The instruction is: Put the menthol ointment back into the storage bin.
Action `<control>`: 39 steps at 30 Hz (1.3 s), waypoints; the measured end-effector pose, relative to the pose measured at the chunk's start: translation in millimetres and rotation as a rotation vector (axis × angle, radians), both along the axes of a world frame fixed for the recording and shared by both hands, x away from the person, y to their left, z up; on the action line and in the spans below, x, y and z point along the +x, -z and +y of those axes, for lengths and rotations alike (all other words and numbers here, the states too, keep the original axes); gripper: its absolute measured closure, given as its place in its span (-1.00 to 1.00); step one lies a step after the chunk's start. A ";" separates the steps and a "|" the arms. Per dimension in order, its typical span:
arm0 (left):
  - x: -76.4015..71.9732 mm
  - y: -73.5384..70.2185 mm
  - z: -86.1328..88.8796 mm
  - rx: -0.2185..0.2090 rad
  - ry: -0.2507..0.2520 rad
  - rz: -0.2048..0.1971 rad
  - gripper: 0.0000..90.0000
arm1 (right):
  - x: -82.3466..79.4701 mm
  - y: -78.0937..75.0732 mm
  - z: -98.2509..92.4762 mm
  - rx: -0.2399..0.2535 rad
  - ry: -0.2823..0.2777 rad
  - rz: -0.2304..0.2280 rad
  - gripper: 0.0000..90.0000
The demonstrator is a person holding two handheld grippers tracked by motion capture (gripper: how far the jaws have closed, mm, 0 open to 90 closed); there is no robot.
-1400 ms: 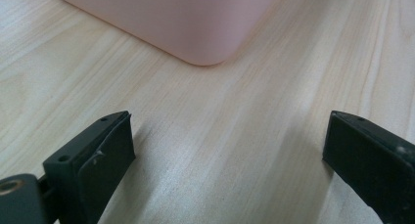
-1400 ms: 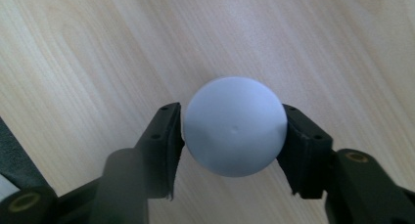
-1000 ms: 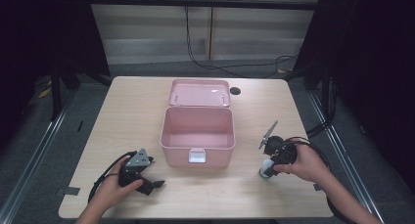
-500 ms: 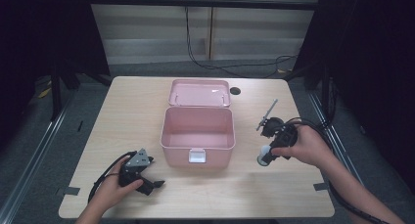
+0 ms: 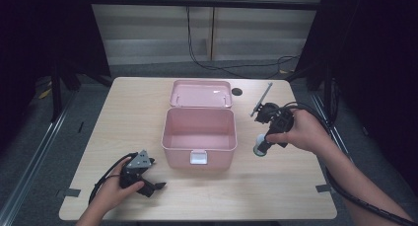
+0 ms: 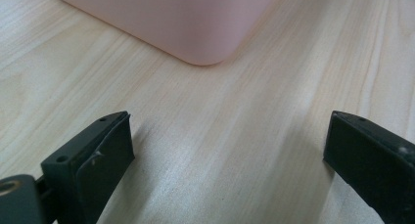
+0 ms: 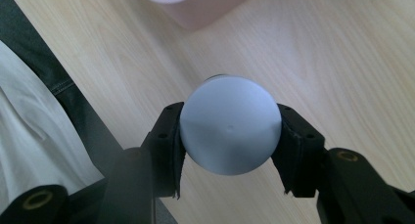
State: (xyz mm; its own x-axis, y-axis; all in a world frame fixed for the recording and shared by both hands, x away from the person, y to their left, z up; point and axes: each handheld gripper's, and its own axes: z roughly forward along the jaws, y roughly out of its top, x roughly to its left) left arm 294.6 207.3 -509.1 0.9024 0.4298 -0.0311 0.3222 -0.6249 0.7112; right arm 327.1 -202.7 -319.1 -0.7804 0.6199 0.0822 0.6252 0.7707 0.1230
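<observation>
Lifted off the wood since the earlier pictures, the white ball (image 7: 230, 131) now hangs above the table (image 5: 296, 186) just right of the open pink box (image 5: 199, 137), clamped at its widest part between the two pads of the right gripper (image 7: 230, 136), which has carried it up and toward the box. Smooth and round as it looks, it could squirt out of so narrow a pinch if the hand tilts or jolts, then roll off the table edge or strike the box rim instead of dropping inside. Meanwhile the left gripper (image 6: 225, 160) rests on the table before the box's near left corner, jaws spread wide and empty.
</observation>
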 end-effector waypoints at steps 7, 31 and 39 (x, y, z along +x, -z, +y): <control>0.0 0.0 0.0 0.000 0.000 0.000 -0.92 | 9.0 -19.5 10.0 0.004 0.010 -0.018 0.13; 0.0 0.0 0.0 0.001 0.001 -0.001 -0.92 | 39.2 -36.1 58.9 0.041 0.129 -0.030 0.13; 0.0 0.0 0.0 0.001 0.001 -0.001 -0.92 | 52.8 -29.9 74.3 0.042 0.240 -0.009 0.14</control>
